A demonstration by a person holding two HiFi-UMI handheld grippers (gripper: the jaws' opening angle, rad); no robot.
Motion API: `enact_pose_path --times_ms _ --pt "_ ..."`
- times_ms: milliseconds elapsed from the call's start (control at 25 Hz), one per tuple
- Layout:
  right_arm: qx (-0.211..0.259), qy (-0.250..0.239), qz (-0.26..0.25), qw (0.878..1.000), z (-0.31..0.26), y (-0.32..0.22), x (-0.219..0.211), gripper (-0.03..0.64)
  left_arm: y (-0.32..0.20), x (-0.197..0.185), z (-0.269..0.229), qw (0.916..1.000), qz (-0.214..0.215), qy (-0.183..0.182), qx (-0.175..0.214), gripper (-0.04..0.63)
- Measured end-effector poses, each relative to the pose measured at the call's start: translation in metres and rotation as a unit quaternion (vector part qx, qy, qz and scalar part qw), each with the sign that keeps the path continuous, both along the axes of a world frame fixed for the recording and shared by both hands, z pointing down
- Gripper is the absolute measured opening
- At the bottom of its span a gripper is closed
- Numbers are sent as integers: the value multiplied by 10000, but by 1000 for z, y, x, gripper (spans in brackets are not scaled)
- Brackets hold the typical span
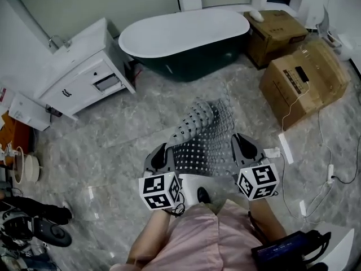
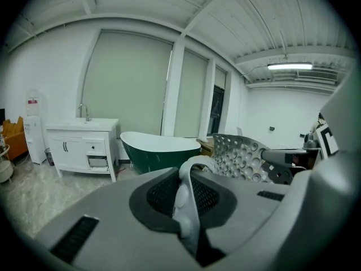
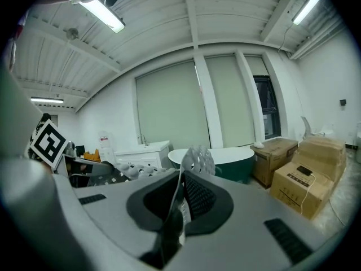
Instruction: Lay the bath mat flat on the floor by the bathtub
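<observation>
A grey, translucent bath mat (image 1: 206, 130) with rows of holes and suction cups hangs in the air between both grippers, held by its near edge and sagging forward above the marble floor. My left gripper (image 1: 164, 154) is shut on the mat's left corner (image 2: 189, 180). My right gripper (image 1: 241, 147) is shut on the right corner (image 3: 179, 208). The dark green bathtub (image 1: 186, 38) with a white inside stands ahead, beyond the mat, also visible as the bathtub (image 2: 158, 151) and the bathtub (image 3: 231, 161).
A white vanity cabinet (image 1: 84, 72) stands left of the tub. Cardboard boxes (image 1: 303, 81) sit at the right, with white cables (image 1: 307, 168) trailing over the floor. Dark gear (image 1: 34, 222) lies at the lower left. Open marble floor (image 1: 130, 129) lies before the tub.
</observation>
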State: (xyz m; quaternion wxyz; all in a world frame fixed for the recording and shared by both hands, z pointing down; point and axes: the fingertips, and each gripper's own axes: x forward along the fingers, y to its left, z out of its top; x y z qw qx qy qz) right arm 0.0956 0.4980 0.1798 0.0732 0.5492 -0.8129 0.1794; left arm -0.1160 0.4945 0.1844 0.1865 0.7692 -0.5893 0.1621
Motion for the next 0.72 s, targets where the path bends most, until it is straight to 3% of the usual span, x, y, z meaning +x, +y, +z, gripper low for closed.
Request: enact_pose_path --times_ms 360,720 --pt "-125 55 221 9997 12 -24 10 31 -31 5 17 9997 159 86 -138 38" --pt "-433 51 -1 9990 40 -69 17 32 -72 19 43 9989 93 -90 -455 38"
